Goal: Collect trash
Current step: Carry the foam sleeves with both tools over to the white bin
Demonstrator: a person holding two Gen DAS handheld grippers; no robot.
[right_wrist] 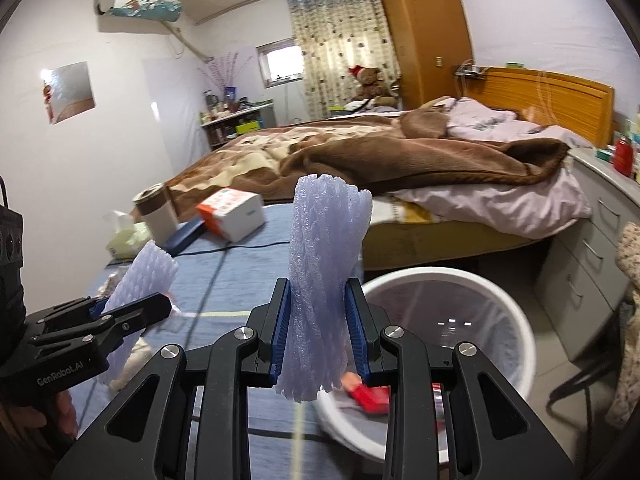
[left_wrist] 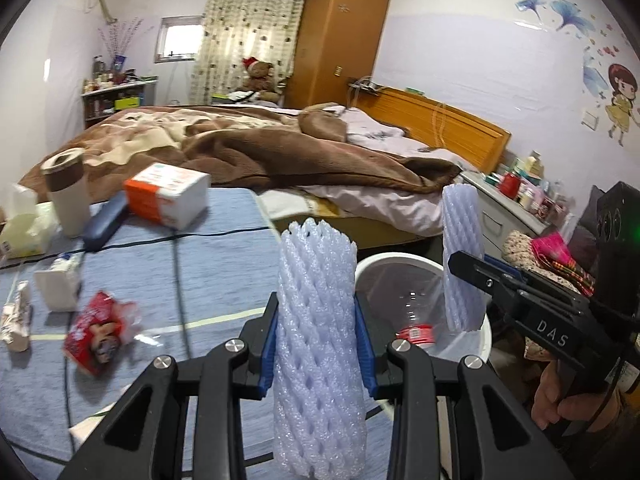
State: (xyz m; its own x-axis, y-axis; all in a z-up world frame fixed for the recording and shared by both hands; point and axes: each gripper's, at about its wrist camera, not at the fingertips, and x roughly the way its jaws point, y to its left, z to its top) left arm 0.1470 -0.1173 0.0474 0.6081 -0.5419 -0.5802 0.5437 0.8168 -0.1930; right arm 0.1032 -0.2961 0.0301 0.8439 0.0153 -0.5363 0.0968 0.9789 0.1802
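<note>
In each claw (left_wrist: 316, 344) (right_wrist: 316, 330), pinched foam net (left_wrist: 318, 320) (right_wrist: 324, 280).

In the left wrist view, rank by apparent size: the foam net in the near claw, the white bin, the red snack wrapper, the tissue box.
1. Foam net, inflated by nearness to the camera
2. White bin, partly hidden
3. Tissue box
4. Red snack wrapper, blurred, close to the box in size
</note>
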